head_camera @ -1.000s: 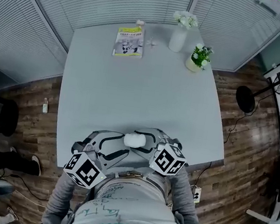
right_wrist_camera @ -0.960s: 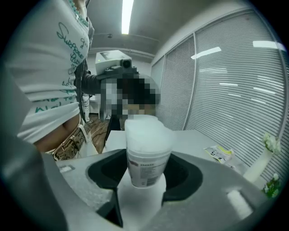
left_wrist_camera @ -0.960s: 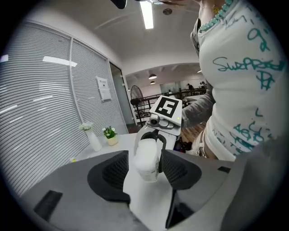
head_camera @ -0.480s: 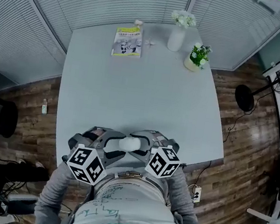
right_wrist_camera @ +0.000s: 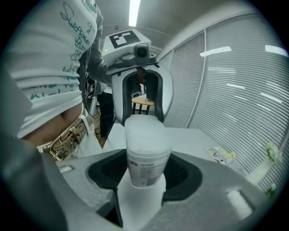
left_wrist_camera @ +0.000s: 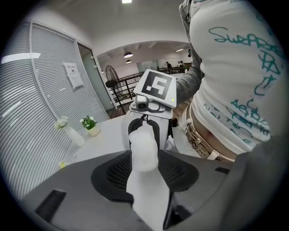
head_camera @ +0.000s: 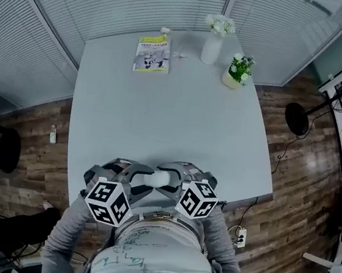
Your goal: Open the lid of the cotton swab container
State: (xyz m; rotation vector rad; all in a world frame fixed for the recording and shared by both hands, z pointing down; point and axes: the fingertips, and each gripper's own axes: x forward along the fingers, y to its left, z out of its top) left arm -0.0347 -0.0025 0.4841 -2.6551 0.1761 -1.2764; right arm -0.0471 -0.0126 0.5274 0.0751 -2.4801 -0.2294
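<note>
A white cotton swab container [head_camera: 157,177] lies level between both grippers, above the table's near edge, close to the person's body. My right gripper [head_camera: 172,178] is shut on its labelled body [right_wrist_camera: 145,155]. My left gripper [head_camera: 141,175] faces it from the other side. Its jaws have just been closing, and the pads [left_wrist_camera: 177,169] now press on the container's plain lid end [left_wrist_camera: 143,146]. In the left gripper view, the right gripper [left_wrist_camera: 145,128] stands just behind the container. In the right gripper view, the left gripper [right_wrist_camera: 142,101] does the same.
The grey table [head_camera: 168,110] carries a leaflet [head_camera: 152,53], a white vase of flowers [head_camera: 213,43] and a small potted plant [head_camera: 235,70] at its far end. Slatted blinds wall the far side. A person's leg [head_camera: 23,228] shows on the wooden floor at lower left.
The left gripper has rolled and dropped a little, and its jaws have come in around the container's lid end. The right gripper has kept its hold on the container.
</note>
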